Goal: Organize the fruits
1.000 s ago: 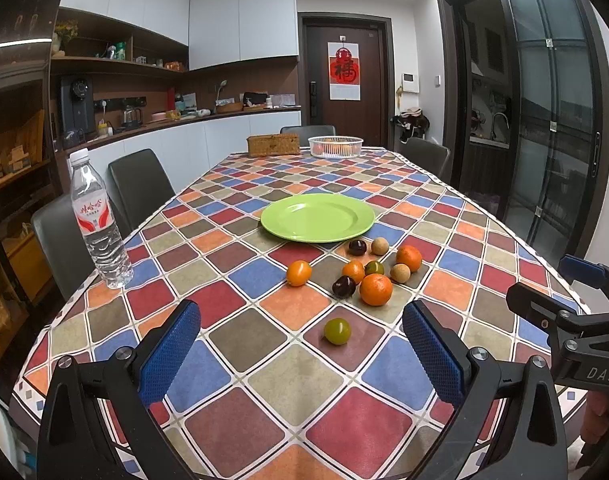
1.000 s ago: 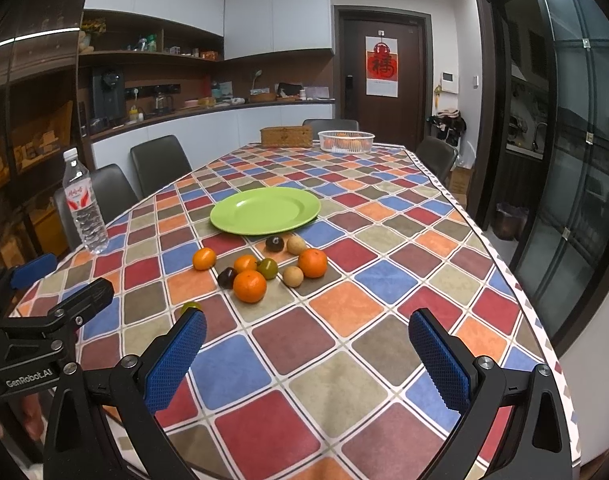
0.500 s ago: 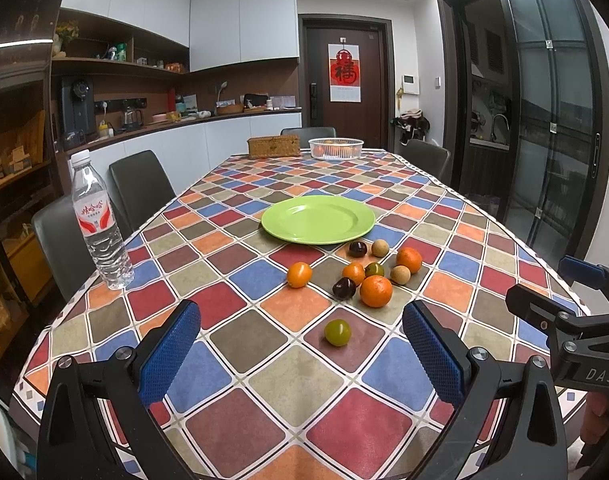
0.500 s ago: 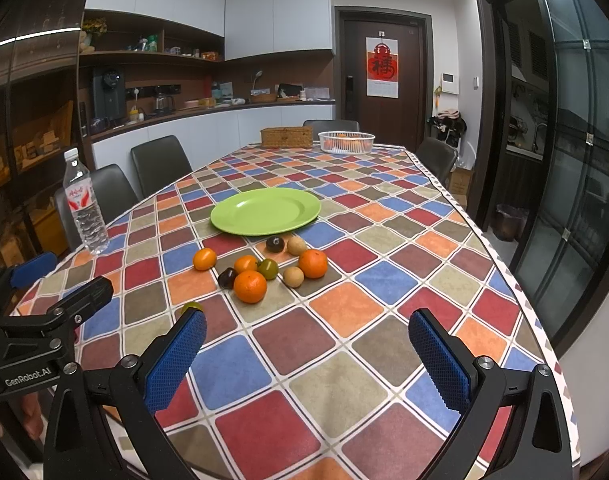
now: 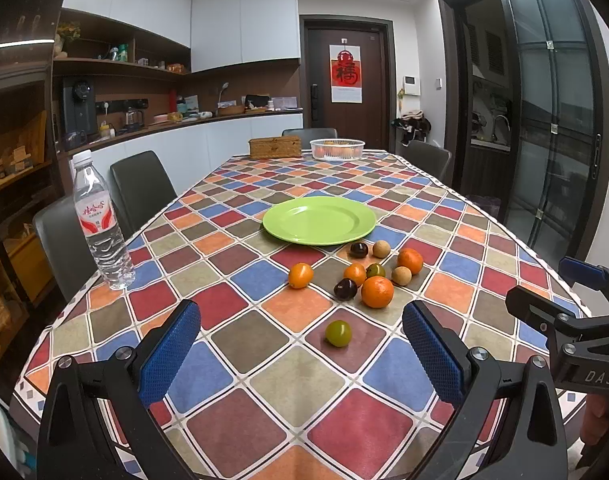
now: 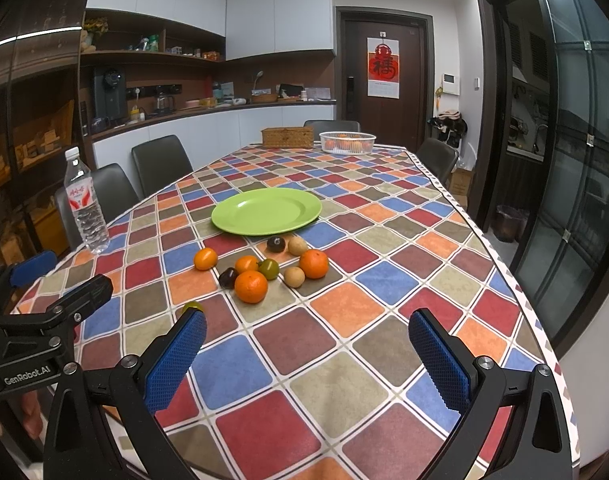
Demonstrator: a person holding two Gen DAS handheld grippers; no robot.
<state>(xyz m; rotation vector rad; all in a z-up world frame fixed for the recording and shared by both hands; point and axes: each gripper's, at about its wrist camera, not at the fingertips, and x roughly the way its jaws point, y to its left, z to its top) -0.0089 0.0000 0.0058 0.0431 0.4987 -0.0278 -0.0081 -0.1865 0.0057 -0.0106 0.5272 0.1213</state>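
An empty green plate point(image 5: 319, 219) point(image 6: 266, 210) lies mid-table. In front of it sit several small fruits: oranges point(image 5: 377, 291) point(image 6: 251, 286), dark plums point(image 5: 345, 289), tan longans point(image 5: 401, 275) and a lone green fruit point(image 5: 338, 333) nearest me, partly hidden behind a blue pad in the right wrist view. My left gripper point(image 5: 300, 354) hovers open over the near table edge, holding nothing. My right gripper point(image 6: 306, 360) is open too, to the right of the left one, also empty.
A water bottle point(image 5: 100, 220) stands at the table's left edge. A wicker box point(image 5: 275, 147) and a white basket of fruit point(image 5: 337, 149) sit at the far end. Dark chairs point(image 5: 141, 188) line the left side. The checkered tablecloth point(image 5: 264, 380) covers the table.
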